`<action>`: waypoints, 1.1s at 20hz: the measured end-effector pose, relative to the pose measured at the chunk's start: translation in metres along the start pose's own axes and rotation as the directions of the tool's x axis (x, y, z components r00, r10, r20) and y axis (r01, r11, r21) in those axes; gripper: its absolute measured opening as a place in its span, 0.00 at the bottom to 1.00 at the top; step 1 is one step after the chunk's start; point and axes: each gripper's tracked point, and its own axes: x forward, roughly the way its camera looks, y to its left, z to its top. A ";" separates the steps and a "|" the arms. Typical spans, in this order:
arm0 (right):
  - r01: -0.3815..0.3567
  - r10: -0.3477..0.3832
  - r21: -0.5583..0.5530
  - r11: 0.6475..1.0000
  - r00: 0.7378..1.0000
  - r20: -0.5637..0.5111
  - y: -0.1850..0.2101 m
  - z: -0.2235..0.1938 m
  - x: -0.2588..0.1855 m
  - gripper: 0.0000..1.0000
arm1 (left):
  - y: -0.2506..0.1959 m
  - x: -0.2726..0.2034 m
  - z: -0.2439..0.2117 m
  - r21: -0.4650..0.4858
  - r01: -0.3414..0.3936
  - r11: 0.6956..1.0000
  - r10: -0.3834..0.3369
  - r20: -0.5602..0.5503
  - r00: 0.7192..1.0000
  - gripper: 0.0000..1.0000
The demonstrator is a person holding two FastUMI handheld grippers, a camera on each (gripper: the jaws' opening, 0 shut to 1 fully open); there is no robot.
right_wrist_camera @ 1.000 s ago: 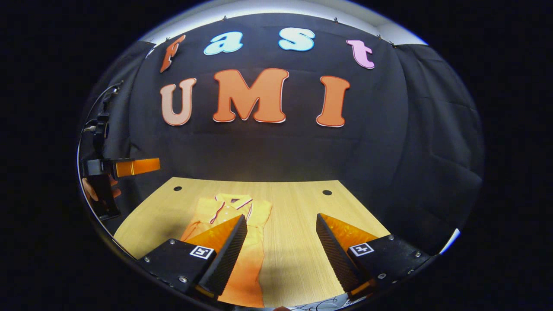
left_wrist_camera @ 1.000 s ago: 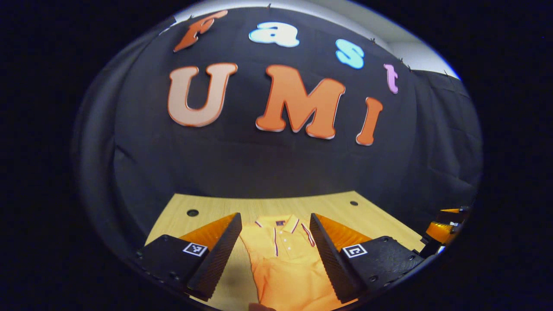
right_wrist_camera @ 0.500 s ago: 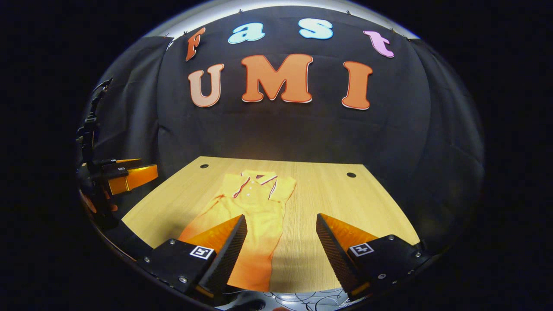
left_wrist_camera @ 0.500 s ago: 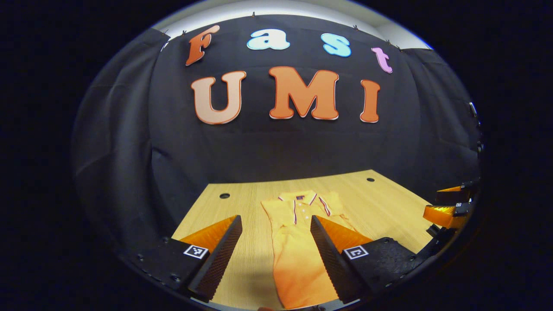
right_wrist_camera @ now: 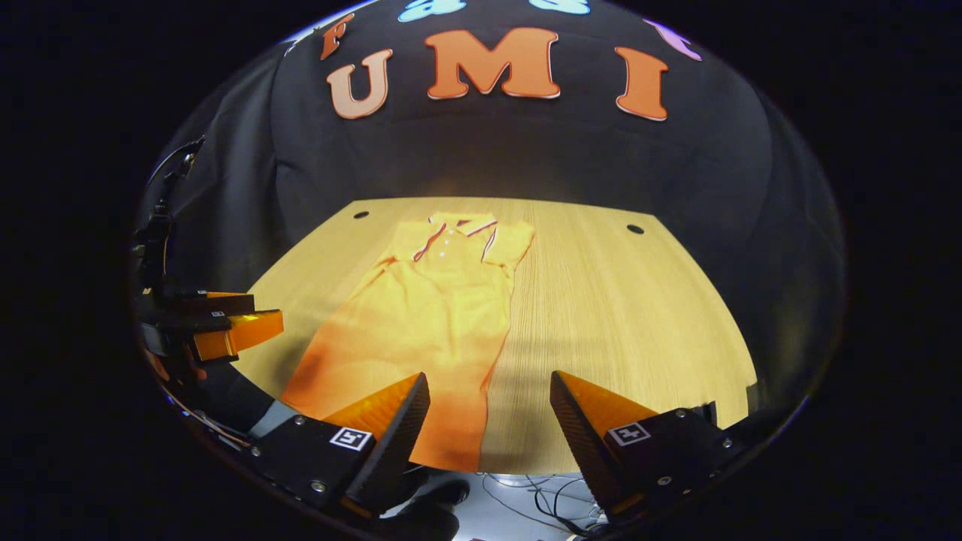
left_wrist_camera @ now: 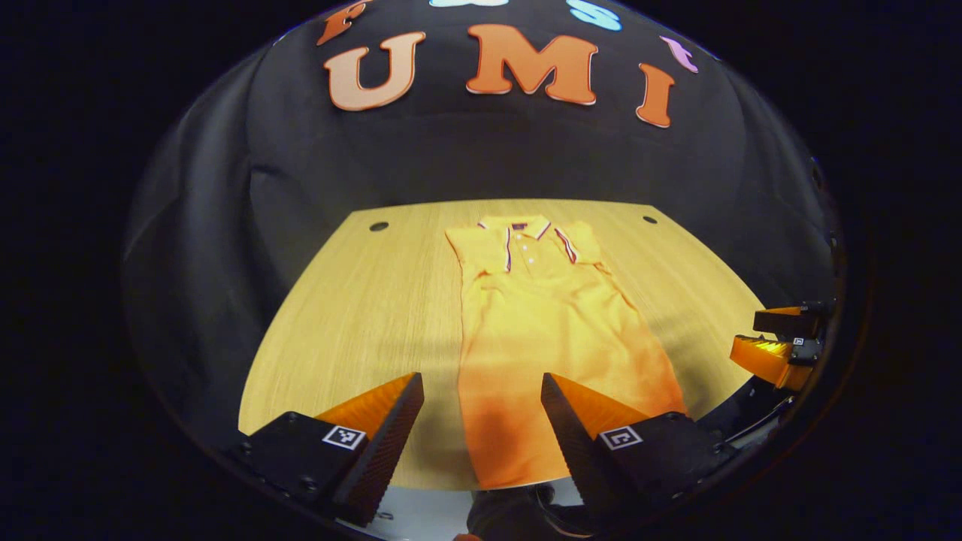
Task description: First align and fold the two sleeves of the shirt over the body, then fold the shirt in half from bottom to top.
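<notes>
An orange polo shirt (left_wrist_camera: 549, 330) lies flat on the wooden table (left_wrist_camera: 361, 323), collar toward the far wall, both sleeves folded in over the body, hem at the near edge. In the right gripper view the same shirt (right_wrist_camera: 428, 315) runs from the collar down to the front edge. My left gripper (left_wrist_camera: 481, 409) hangs open above the shirt's lower left part, holding nothing. My right gripper (right_wrist_camera: 488, 409) is open above the shirt's lower right edge, also holding nothing. The right gripper (left_wrist_camera: 778, 342) appears at the right rim of the left gripper view, and the left gripper (right_wrist_camera: 218, 323) at the left rim of the right gripper view.
Small round holes mark the table's far corners (left_wrist_camera: 378, 226) (right_wrist_camera: 635, 228). Cables lie on the floor (right_wrist_camera: 526, 503) below the table's front edge. Bare wood spreads on both sides of the shirt (right_wrist_camera: 624, 315).
Both grippers have risen and tilted downward, so the whole shirt and the table's front edge now show. Both stay open. The shirt has not moved.
</notes>
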 end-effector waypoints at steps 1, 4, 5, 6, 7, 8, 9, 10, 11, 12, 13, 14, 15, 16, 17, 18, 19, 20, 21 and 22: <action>-0.009 0.009 0.012 1.000 0.999 -0.042 0.002 -0.011 0.001 0.98 | -0.001 0.006 -0.008 -0.001 0.010 1.000 -0.010 -0.045 0.999 0.97; -0.024 0.026 0.011 1.000 0.992 -0.121 0.010 -0.035 0.012 0.98 | -0.004 0.018 -0.025 -0.009 0.035 0.999 -0.036 -0.162 0.986 0.97; -0.030 0.031 0.009 1.000 0.988 -0.148 0.013 -0.044 0.020 0.98 | -0.003 0.018 -0.024 -0.017 0.048 0.999 -0.050 -0.206 0.977 0.98; -0.042 0.045 0.017 0.999 0.982 -0.184 0.017 -0.053 0.024 0.98 | -0.002 0.018 -0.024 -0.023 0.053 0.998 -0.057 -0.248 0.967 0.98; -0.054 0.059 0.030 0.998 0.975 -0.216 0.022 -0.065 0.027 0.98 | -0.004 0.022 -0.023 -0.026 0.058 0.998 -0.063 -0.282 0.957 0.98; -0.056 0.064 0.037 0.998 0.969 -0.239 0.025 -0.072 0.029 0.98 | -0.002 0.024 -0.021 -0.025 0.051 0.998 -0.056 -0.310 0.949 0.98; -0.057 0.066 0.042 0.997 0.964 -0.258 0.027 -0.079 0.031 0.98 | -0.003 0.027 -0.023 -0.023 0.041 0.999 -0.046 -0.333 0.942 0.98; -0.055 0.067 0.049 0.997 0.955 -0.288 0.029 -0.087 0.034 0.98 | -0.006 0.028 -0.026 -0.025 0.040 0.999 -0.046 -0.361 0.931 0.97; -0.056 0.071 0.057 0.997 0.948 -0.312 0.031 -0.096 0.035 0.99 | -0.009 0.030 -0.029 -0.026 0.044 0.999 -0.050 -0.385 0.922 0.99; -0.059 0.077 0.064 0.996 0.940 -0.332 0.032 -0.103 0.034 0.98 | -0.008 0.031 -0.030 -0.024 0.034 0.999 -0.041 -0.406 0.913 0.99; -0.064 0.084 0.066 0.996 0.934 -0.347 0.034 -0.108 0.034 0.98 | -0.009 0.035 -0.041 -0.018 0.032 0.999 -0.036 -0.420 0.907 0.99; -0.066 0.084 0.061 0.996 0.931 -0.355 0.035 -0.111 0.037 0.93 | -0.010 0.038 -0.049 -0.011 0.032 0.999 -0.033 -0.437 0.899 0.99; -0.062 0.078 0.055 0.997 0.927 -0.368 0.036 -0.116 0.039 0.92 | -0.008 0.028 -0.056 0.004 0.028 1.000 -0.023 -0.457 0.889 0.99; -0.050 0.061 0.039 0.998 0.917 -0.395 0.035 -0.122 0.039 0.87 | -0.006 0.024 -0.053 0.036 0.031 0.999 -0.012 -0.449 0.893 0.99; -0.030 0.040 0.033 0.999 0.927 -0.374 0.034 -0.116 0.045 0.84 | -0.008 0.030 -0.057 0.053 0.039 0.998 -0.011 -0.447 0.894 0.98; -0.002 0.007 0.013 1.000 0.919 -0.393 0.031 -0.119 0.044 0.76 | -0.010 0.029 -0.054 0.056 0.041 0.998 -0.013 -0.444 0.896 0.97; 0.022 -0.021 -0.001 1.000 0.920 -0.391 0.027 -0.118 0.045 0.71 | -0.013 0.034 -0.054 0.052 0.041 0.998 -0.014 -0.439 0.898 0.96; 0.038 -0.025 0.028 0.999 0.928 -0.372 0.029 -0.114 0.048 0.48 | -0.016 0.035 -0.049 0.047 0.038 0.998 -0.014 -0.431 0.902 0.93; 0.017 0.003 0.053 0.998 0.933 -0.360 0.034 -0.111 0.052 0.41 | -0.019 0.043 -0.048 0.042 0.043 0.998 -0.021 -0.421 0.907 0.80; -0.010 0.039 0.086 0.996 0.936 -0.348 0.040 -0.111 0.055 0.21 | -0.023 0.049 -0.043 0.029 0.050 0.998 -0.033 -0.411 0.911 0.66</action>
